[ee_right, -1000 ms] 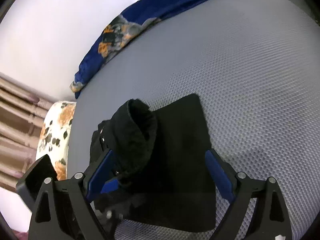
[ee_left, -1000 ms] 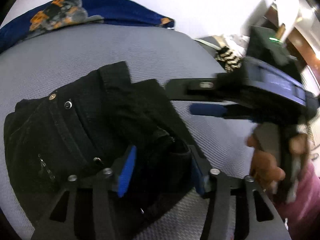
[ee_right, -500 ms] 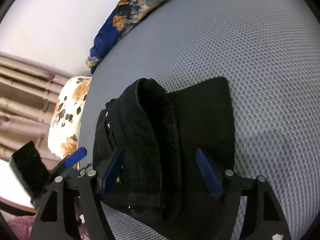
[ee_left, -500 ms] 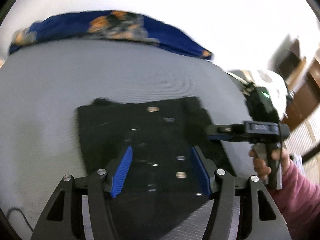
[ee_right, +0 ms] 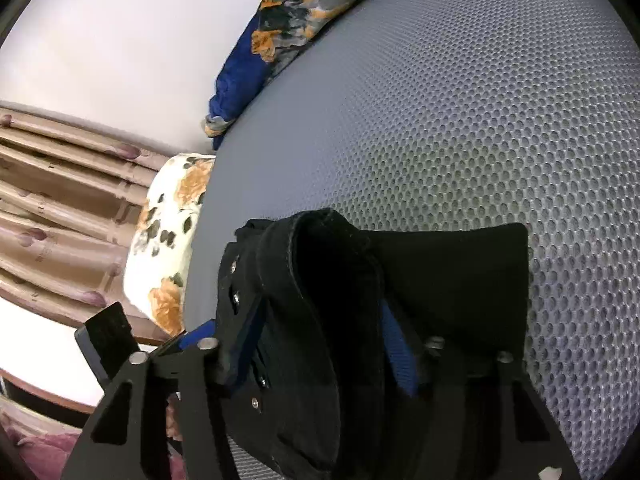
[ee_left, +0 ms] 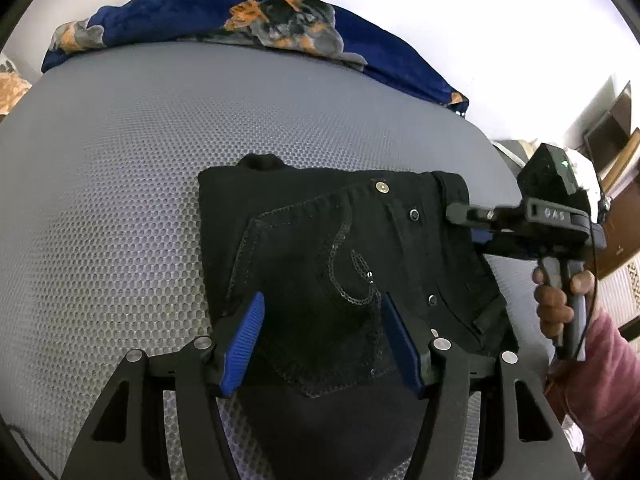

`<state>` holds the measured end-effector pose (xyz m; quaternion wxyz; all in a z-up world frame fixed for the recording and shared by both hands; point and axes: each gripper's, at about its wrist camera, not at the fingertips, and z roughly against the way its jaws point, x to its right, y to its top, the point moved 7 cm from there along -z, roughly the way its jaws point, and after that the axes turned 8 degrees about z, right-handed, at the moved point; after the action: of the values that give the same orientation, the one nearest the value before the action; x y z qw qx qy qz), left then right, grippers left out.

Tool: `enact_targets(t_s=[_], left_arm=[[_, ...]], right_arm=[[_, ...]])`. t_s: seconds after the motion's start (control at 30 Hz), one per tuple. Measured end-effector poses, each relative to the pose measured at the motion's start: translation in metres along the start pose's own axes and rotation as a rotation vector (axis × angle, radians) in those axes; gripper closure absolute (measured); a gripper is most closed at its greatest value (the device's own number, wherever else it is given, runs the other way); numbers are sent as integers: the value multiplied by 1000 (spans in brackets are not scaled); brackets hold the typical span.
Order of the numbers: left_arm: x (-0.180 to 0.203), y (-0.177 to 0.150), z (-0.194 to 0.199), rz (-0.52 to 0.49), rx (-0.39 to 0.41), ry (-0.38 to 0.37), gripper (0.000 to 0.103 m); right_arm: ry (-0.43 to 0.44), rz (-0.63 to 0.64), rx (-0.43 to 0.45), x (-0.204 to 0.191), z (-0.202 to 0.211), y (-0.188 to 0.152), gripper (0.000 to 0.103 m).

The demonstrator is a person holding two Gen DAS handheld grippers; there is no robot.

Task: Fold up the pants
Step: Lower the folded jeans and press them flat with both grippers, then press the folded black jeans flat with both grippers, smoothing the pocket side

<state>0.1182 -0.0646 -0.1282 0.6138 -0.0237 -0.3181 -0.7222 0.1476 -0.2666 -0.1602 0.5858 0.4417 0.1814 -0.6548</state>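
Observation:
The black pants [ee_left: 340, 256] lie folded into a compact block on the grey mesh mattress [ee_left: 120, 184], back pocket with sequin trim facing up. My left gripper [ee_left: 324, 340] hovers open over the pocket end, holding nothing. My right gripper [ee_right: 320, 344] is closed on the thick waistband fold of the pants [ee_right: 316, 320] and holds it raised above the flat lower layer. In the left wrist view the right gripper [ee_left: 476, 228] sits at the pants' right edge, held by a hand in a pink sleeve.
A blue blanket with orange flowers [ee_left: 248, 20] lies along the far edge of the mattress by the white wall. A white floral pillow [ee_right: 168, 248] and striped curtains [ee_right: 60, 200] are off the left side. Furniture stands at the right [ee_left: 612, 152].
My left gripper let go of the pants and drew back above them. My right gripper closed on the waistband fold. The pants now lie as a flatter block.

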Motion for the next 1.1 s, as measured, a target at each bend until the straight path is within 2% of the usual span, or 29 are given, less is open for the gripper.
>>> enact_targets(t_s=[0.03, 0.13, 0.3, 0.43, 0.63, 0.73, 0.8, 0.87, 0.9, 1.03, 1.1], left_arm=[[0, 0, 0, 3, 0, -2, 42], [1, 9, -1, 23, 5, -18, 42], [9, 18, 14, 5, 48, -42, 42], [27, 25, 24, -45, 77, -73, 42], [53, 23, 15, -121, 42, -118, 42], [58, 16, -2, -143, -19, -130, 42], [55, 8, -20, -136, -81, -115, 42], [48, 0, -36, -113, -134, -89, 42], [46, -1, -40, -112, -134, -79, 42], [47, 2, -43, -126, -127, -65, 42], [47, 4, -42, -117, -132, -62, 42]], right_arm=[[-7, -14, 2, -3, 1, -3, 83], [-62, 4, 41, -16, 13, -6, 91], [-177, 39, 104, -47, 41, -10, 93], [-238, 24, 144, -50, 63, -14, 93], [-310, -89, 196, -9, 89, -24, 93], [-383, -111, 185, 16, 87, -30, 94], [-374, -142, 179, 33, 81, -33, 94], [-368, -144, 176, 38, 79, -32, 92], [-371, -135, 165, 37, 78, -31, 91], [-431, -105, 147, 31, 74, -28, 74], [-436, -106, 152, 28, 78, -31, 73]])
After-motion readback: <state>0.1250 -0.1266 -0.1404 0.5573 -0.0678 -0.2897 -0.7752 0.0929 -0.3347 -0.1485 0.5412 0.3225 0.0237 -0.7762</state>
